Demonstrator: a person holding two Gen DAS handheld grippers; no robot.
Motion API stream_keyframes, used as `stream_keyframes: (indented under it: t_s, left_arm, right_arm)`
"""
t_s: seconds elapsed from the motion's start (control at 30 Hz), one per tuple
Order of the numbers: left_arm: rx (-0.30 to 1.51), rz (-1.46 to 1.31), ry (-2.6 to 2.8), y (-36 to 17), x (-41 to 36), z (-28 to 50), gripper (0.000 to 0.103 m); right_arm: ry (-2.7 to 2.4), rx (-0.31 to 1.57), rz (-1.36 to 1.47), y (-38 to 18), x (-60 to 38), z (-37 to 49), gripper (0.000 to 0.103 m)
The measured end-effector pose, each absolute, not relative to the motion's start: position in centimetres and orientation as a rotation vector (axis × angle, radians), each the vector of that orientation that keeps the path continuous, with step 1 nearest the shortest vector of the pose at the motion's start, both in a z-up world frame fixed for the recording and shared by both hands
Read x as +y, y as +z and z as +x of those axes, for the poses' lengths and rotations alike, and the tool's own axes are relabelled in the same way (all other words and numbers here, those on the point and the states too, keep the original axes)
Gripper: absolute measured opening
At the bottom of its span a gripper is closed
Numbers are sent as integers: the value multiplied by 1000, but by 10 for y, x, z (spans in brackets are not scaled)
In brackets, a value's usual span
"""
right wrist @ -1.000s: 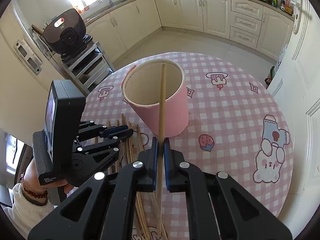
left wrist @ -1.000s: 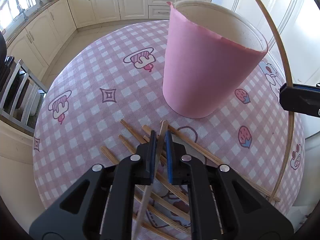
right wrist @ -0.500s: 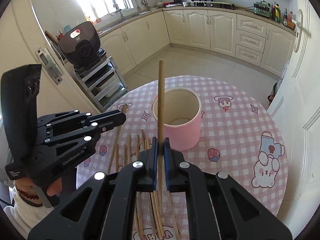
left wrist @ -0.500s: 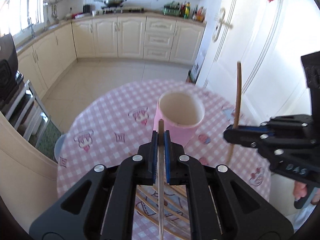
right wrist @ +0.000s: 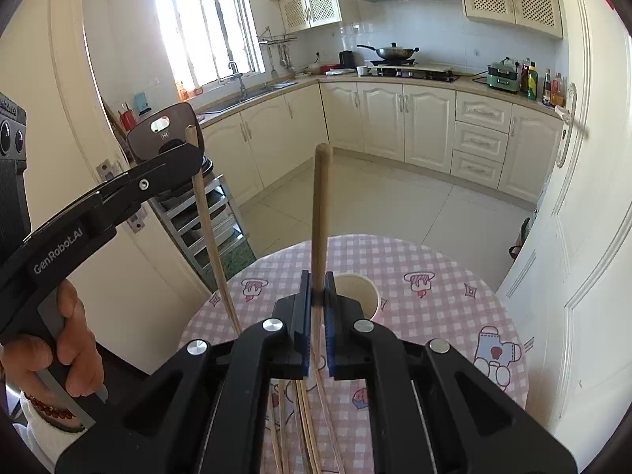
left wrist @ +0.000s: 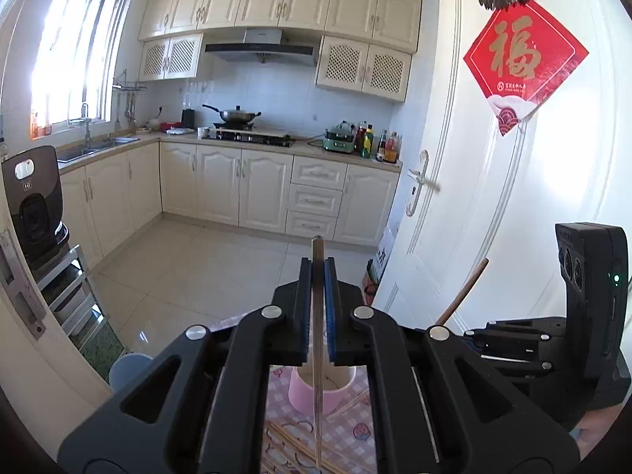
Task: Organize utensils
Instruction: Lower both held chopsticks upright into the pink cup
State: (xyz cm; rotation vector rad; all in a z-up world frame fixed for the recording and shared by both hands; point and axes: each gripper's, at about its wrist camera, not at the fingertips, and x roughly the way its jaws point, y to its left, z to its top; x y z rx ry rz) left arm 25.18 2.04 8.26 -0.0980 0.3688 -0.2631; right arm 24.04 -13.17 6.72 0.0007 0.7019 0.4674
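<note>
1. Now both grippers are rising high above the table (right wrist: 454,260): a second ago they were low beside the pink cup (right wrist: 357,288), and now the cameras are looking across the kitchen, with the cup small and far below.
2. The left gripper (left wrist: 317,276) is clenching one chopstick (left wrist: 317,339) between its blue pads; in the right wrist view this same stick (right wrist: 209,237) is standing almost upright, with its thick end above the fingers.
3. The right gripper (right wrist: 317,296) is likewise clamping its own chopstick (right wrist: 320,213), and the thick end is pointing up while the thin end is going down toward the table.
4. For the task, I am judging that the lifting part is finished for these two sticks, and the next step is to bring the thin ends over the mouth of the cup and let them go down inside.
5. The cup is standing upright on the round table, open at the top, and I am seeing nothing inside it, though the view is partly hidden.
6. The loose chopsticks (right wrist: 312,426) are lying flat on the cloth, near the cup, so much of the work is remaining.
7. The sticks are looking like pale bamboo or wood, long, thin and tapering, with a matte surface.
8. The cup is a smooth pink cylinder with a pale inside, and the tablecloth is pink-and-white checked with small cartoon prints.
</note>
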Motion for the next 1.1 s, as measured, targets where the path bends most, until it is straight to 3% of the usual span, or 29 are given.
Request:
stream_keyframes:
  t_s: [0.53, 1.1]
  left_arm:
    - [142, -193, -213, 95, 10, 271, 6]
    - [346, -84, -229, 17, -8, 288, 7]
  right_arm:
    - [408, 582, 78, 89, -146, 261, 4]
    - [374, 713, 81, 17, -146, 277, 4]
